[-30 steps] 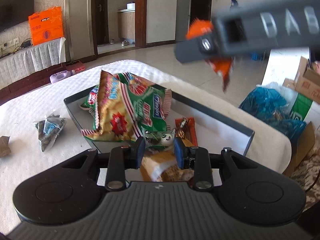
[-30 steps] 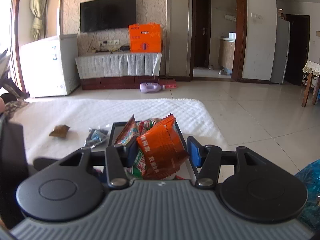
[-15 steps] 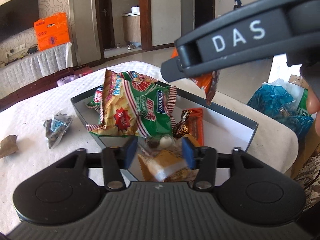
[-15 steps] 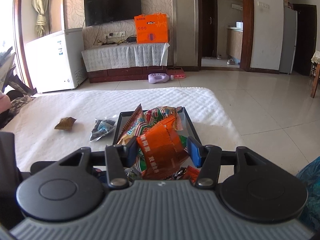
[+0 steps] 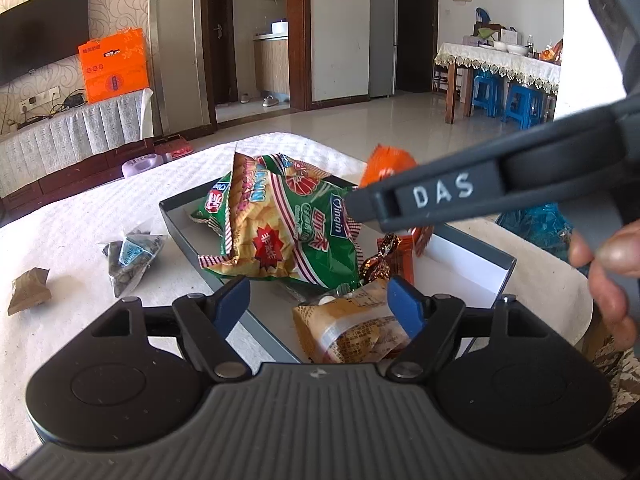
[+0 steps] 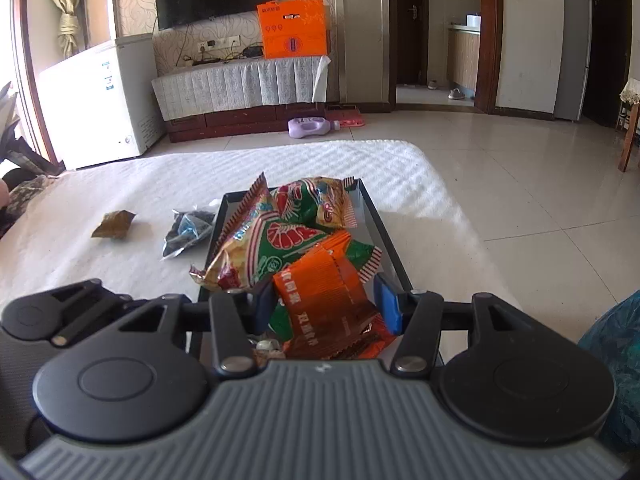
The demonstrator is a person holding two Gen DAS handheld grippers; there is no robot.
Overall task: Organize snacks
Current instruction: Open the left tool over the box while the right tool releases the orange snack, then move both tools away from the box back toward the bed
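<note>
1. While its jaws are opening, the left gripper (image 5: 318, 300) is hanging over the shallow grey rectangular tray (image 5: 505, 264); a glossy tan wrapped pastry (image 5: 352, 330) is lying loose between the blue pads (image 5: 404, 304).
2. Right gripper (image 6: 326, 308) is pinching a crinkled orange foil sachet (image 6: 324, 300) above the tray (image 6: 374, 216).
3. Crumpled green-and-yellow crisp bag (image 5: 280, 228) is resting in the tray.
4. Clear seed pouch (image 5: 130, 258) and brown wrapper (image 5: 28, 290) are lying on the white textured cloth (image 5: 72, 232).
</note>
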